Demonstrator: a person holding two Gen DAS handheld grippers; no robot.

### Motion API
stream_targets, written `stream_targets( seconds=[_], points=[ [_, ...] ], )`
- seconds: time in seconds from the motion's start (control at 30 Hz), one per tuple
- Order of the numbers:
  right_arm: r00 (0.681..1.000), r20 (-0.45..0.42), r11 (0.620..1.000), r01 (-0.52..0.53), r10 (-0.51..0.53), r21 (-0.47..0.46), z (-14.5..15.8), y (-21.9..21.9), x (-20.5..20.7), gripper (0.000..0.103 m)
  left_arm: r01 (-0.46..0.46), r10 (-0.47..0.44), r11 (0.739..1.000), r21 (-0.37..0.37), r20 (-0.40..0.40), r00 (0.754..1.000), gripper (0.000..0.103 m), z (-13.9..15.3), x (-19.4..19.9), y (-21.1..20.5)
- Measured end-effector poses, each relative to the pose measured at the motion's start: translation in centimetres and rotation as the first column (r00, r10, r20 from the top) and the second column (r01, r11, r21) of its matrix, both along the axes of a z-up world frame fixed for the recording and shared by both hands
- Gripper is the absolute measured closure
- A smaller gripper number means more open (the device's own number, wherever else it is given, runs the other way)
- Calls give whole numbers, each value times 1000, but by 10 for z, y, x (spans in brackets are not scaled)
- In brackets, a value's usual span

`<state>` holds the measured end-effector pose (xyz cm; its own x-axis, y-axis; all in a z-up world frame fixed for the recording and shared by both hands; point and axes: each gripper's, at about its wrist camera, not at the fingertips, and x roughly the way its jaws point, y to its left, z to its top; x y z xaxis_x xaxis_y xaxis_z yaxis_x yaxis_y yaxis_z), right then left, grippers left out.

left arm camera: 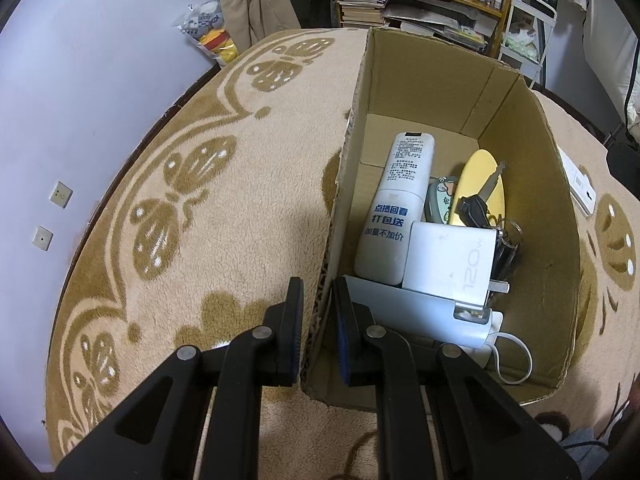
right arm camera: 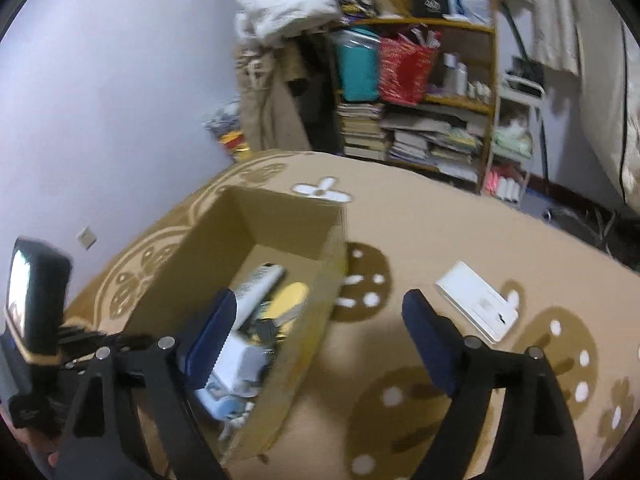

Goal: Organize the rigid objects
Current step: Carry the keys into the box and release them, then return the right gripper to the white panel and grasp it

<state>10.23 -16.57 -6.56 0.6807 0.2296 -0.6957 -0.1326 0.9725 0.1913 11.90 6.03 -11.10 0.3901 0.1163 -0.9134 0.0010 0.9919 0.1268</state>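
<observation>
An open cardboard box (left arm camera: 532, 184) stands on the patterned rug. My left gripper (left arm camera: 318, 292) is shut on the box's left wall, one finger outside, one inside. In the box lie a white remote (left arm camera: 394, 212), a white 120W charger (left arm camera: 444, 264), a yellow oval object (left arm camera: 476, 184), black keys (left arm camera: 476, 208) and a light blue-grey device (left arm camera: 416, 312). In the right wrist view the box (right arm camera: 308, 308) is at lower left. My right gripper (right arm camera: 316, 320) is open and empty, above the box's right wall. A white flat box (right arm camera: 476, 300) lies on the rug to the right.
A beige rug with brown patterns (left arm camera: 192, 216) covers the surface. A shelf (right arm camera: 416, 120) with books, a teal bin and a red bag stands behind. The white flat box also shows in the left wrist view (left arm camera: 578, 184). A phone on the left gripper (right arm camera: 36, 300) is at far left.
</observation>
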Motion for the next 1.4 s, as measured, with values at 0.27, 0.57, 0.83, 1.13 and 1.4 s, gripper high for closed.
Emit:
stream_targets(
  seconds=[0.27, 0.57, 0.83, 1.13, 1.4],
  points=[
    [992, -36, 992, 123, -122, 4, -24, -51, 21, 13, 4, -4, 1000, 21, 5, 1000, 90, 1, 1, -5],
    [983, -123, 990, 132, -137, -46, -58, -82, 61, 13, -7, 6, 999, 50, 17, 1000, 89, -1, 3, -8],
    [975, -172, 989, 135, -143, -55, -86, -103, 79, 13, -28, 26, 998, 58, 33, 999, 88, -2, 1, -8],
    [964, -214, 984, 136, -158, -110, -113, -117, 88, 13, -24, 23, 999, 35, 29, 999, 87, -2, 4, -4],
    [958, -239, 973, 109, -157, -204, -125, -117, 105, 15, -25, 24, 999, 35, 29, 999, 87, -3, 4, -4]
  ],
)
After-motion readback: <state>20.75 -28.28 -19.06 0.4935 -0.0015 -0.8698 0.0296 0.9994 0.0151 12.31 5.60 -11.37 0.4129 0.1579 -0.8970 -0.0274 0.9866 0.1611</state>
